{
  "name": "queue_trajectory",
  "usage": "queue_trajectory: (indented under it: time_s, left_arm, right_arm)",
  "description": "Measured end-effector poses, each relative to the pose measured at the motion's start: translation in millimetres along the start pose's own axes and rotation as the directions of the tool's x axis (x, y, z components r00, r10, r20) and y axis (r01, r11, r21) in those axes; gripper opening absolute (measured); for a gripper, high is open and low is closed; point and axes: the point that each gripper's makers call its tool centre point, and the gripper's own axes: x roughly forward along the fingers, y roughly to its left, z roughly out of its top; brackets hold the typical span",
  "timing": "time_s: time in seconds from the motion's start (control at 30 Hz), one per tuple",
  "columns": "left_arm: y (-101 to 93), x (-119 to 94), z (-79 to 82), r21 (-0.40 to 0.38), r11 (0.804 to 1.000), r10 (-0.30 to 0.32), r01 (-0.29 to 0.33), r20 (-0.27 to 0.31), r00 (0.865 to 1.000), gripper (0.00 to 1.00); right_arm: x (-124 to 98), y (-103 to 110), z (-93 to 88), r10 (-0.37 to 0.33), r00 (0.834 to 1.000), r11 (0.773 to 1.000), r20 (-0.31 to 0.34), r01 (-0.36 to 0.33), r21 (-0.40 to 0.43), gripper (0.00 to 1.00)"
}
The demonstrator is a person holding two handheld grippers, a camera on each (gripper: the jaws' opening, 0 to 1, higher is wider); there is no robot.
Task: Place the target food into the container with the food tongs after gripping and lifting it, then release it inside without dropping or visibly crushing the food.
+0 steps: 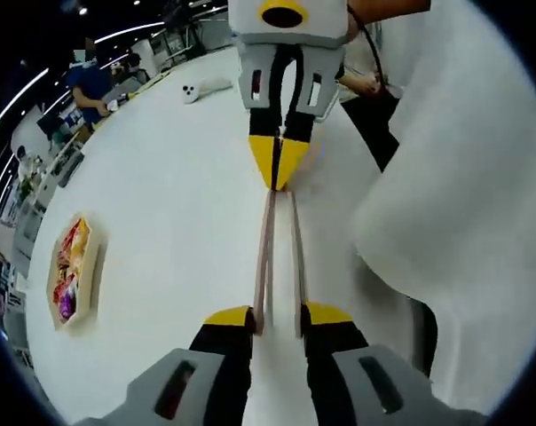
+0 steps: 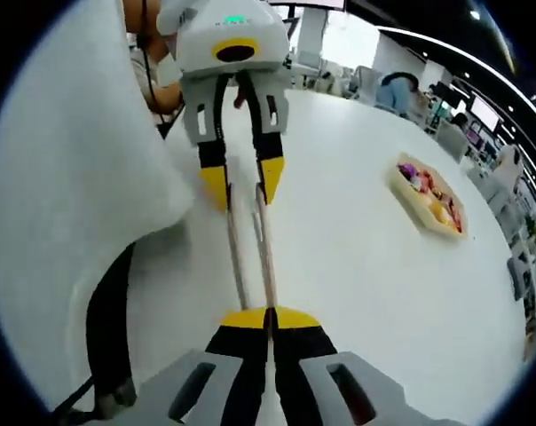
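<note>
The food tongs (image 1: 279, 266) lie stretched between the two claws above the white table (image 1: 161, 222). In the left gripper view, the left claw (image 1: 277, 317) stands at narrow opening, its yellow tips bracketing the two spread arms of the tongs. At the far end, the right claw (image 1: 279, 161) is pinched together on the tongs' joined end. In the right gripper view, the right claw (image 2: 270, 318) shows its tips meeting on the tongs (image 2: 250, 248), and the left claw (image 2: 242, 188) sits opposite, slightly parted.

The container (image 1: 73, 271), a shallow tray holding colourful food items, rests on the table well apart from the tongs; in the right gripper view it lies at upper right (image 2: 428, 197).

A white sleeve (image 1: 463, 204) crowds the table edge beside the tongs. A small white device (image 1: 201, 89) lies far across the table. Another person (image 1: 90, 84) stands beyond the table.
</note>
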Motion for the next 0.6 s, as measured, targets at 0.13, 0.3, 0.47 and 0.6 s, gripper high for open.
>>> queue_trajectory:
  time_s: [0.13, 0.3, 0.47, 0.6]
  left_arm:
    - [-5.4, 5, -1.5, 0.002, 1.000, 0.010, -0.010, 0.019, 1.000, 0.21]
    - [0.8, -1, 0.9, -0.011, 1.000, 0.029, -0.029, 0.037, 0.999, 0.28]
    - [1.3, -3, -0.6, -0.049, 0.998, 0.051, -0.047, 0.078, 0.996, 0.31]
    - [2.3, -3, -0.7, -0.083, 0.995, 0.060, -0.052, 0.095, 0.994, 0.31]
  right_arm:
    - [-10, 2, 2.3, 0.039, 0.997, 0.997, 0.065, -0.044, 0.070, 0.00]
    - [-9, 4, 3.9, 0.037, 0.997, 0.997, 0.060, -0.041, 0.060, 0.00]
    - [-8, 4, 2.8, 0.024, 0.998, 0.999, 0.051, -0.027, 0.047, 0.00]
    - [-7, 4, 2.8, 0.012, 0.999, 0.999, 0.053, -0.014, 0.049, 0.00]
